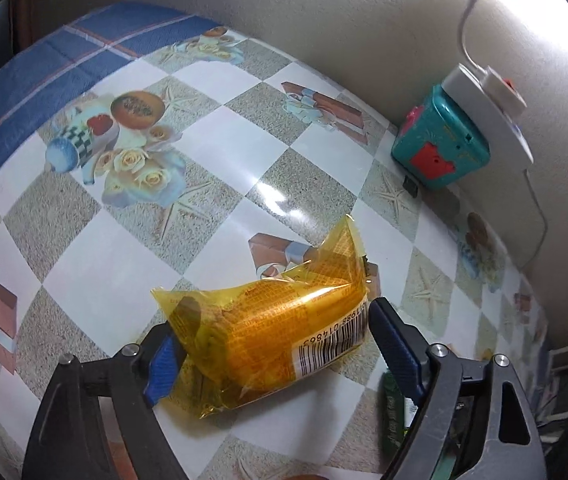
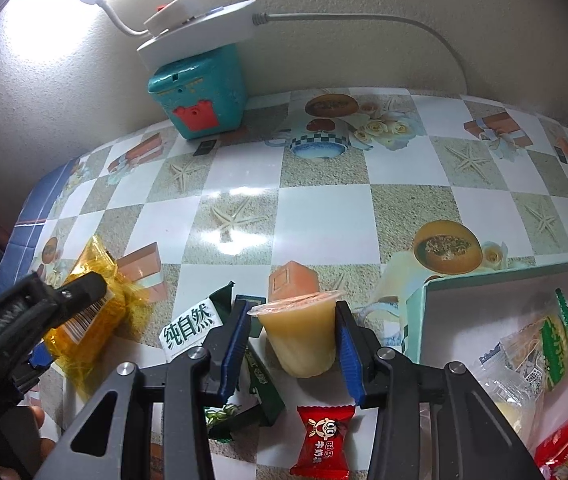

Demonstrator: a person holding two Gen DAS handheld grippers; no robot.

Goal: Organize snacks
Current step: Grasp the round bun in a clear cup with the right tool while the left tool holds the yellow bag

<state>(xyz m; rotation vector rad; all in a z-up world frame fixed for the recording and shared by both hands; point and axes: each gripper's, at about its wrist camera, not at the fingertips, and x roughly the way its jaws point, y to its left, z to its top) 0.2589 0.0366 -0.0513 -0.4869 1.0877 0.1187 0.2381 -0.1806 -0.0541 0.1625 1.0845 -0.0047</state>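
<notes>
Clearly both hands are mid-pick, and each grip needs its own care. The left gripper (image 1: 271,344) has its jaws either side of the yellow snack packet (image 1: 284,332), which lies on the patterned tablecloth (image 1: 123,288); its left blue pad presses into the crinkled wrapper, while the right pad sits just beside the barcode end and I cannot tell whether it touches, so the jaws look only partly closed. The wrapper is slack and shiny, so I would judge it best to close on the firm filling in the middle, not on loose film that could slip out. The right gripper (image 2: 292,336) has its pads against both sides of the jelly cup (image 2: 302,330), which is tilted with its foil lid toward the far side; whether the cup is lifted or resting on the cloth is hard to say. Its thin wall will likely flex, so a gentle squeeze and a level carry seem wise. The open box (image 2: 416,320) stands just to the right, already holding several wrapped snacks, so a short move over its rim should finish this piece. A green packet (image 2: 219,328) and a red candy (image 2: 322,438) lie close under the right gripper and could be nudged on lift-off.
</notes>
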